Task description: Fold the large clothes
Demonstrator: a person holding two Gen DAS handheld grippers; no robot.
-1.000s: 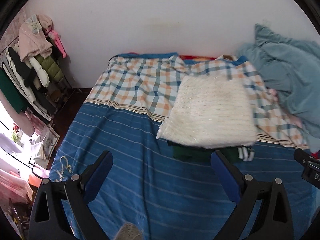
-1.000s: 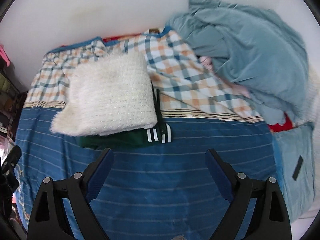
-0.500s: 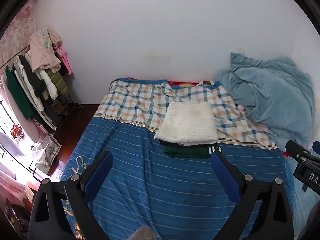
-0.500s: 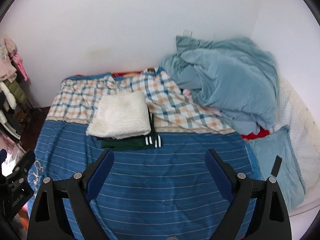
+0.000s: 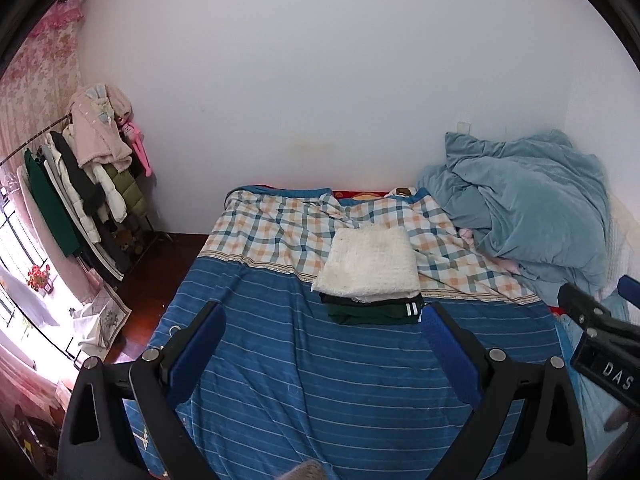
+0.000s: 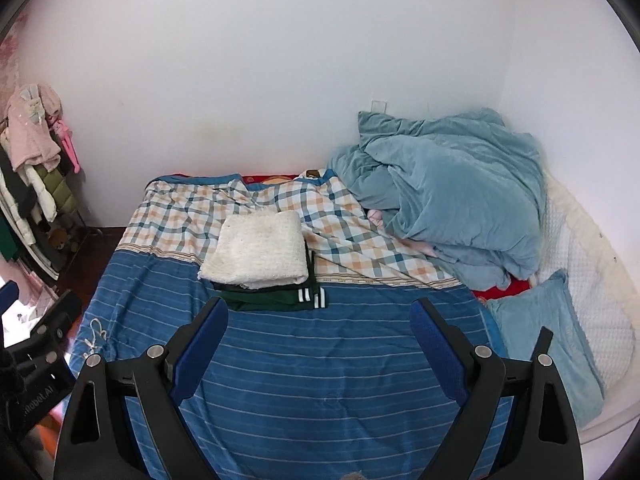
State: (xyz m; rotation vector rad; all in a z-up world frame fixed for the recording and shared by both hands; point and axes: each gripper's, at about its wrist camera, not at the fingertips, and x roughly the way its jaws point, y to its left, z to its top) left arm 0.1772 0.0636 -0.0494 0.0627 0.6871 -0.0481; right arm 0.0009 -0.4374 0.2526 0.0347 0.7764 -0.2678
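A folded cream fluffy garment (image 5: 370, 265) lies on top of a folded dark green garment with white stripes (image 5: 372, 312) in the middle of the bed; the stack also shows in the right wrist view (image 6: 258, 254). My left gripper (image 5: 322, 334) is open and empty, held well back over the blue striped bedspread (image 5: 320, 380). My right gripper (image 6: 318, 330) is open and empty too, also back from the stack. The right gripper's body shows at the right edge of the left wrist view (image 5: 600, 332).
A crumpled teal blanket (image 6: 452, 184) is heaped at the bed's far right by a teal pillow (image 6: 548, 328). A checked sheet (image 5: 280, 232) covers the far part of the bed. A clothes rack (image 5: 80, 184) stands on the floor at left.
Both grippers have pulled far back and up from the folded stack, which now looks small and distant. Both stay open and empty.
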